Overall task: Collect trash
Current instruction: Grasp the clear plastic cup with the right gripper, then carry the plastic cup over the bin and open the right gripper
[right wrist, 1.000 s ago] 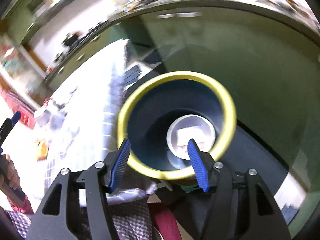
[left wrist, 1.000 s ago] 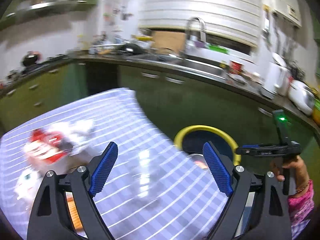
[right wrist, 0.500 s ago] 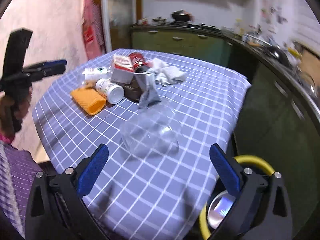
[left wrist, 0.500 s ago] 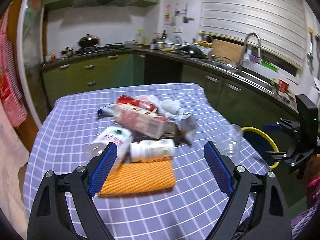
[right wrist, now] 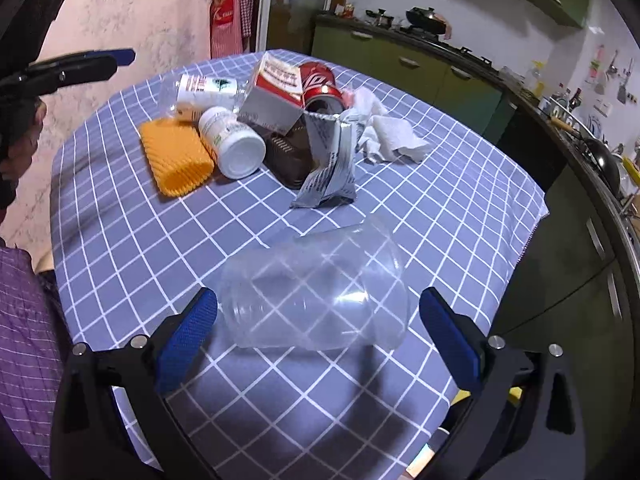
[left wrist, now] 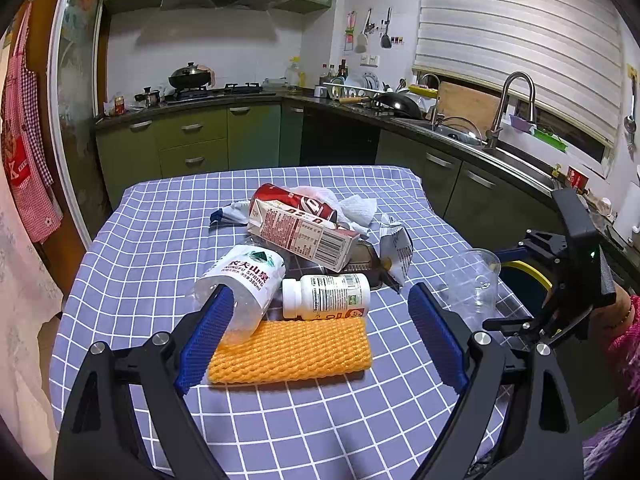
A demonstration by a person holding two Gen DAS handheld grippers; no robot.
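A heap of trash lies on the blue checked tablecloth: an orange foam net, a white pill bottle, a crushed water bottle, a carton, a red can, tissue and a silver wrapper. My left gripper hovers open just short of the foam net, holding nothing. A clear plastic cup lies on its side near the table's right edge. My right gripper straddles it wide open, pads apart from its walls.
A yellow-rimmed dark bin stands on the floor beside the table's right edge, below the right gripper. Green kitchen cabinets and a counter with a sink run behind. A dark tray sits under the carton.
Both views swung from the bin back to the table. The right gripper's jaws spread wide and it moved in around the clear cup. The left gripper has held still over the last half second.
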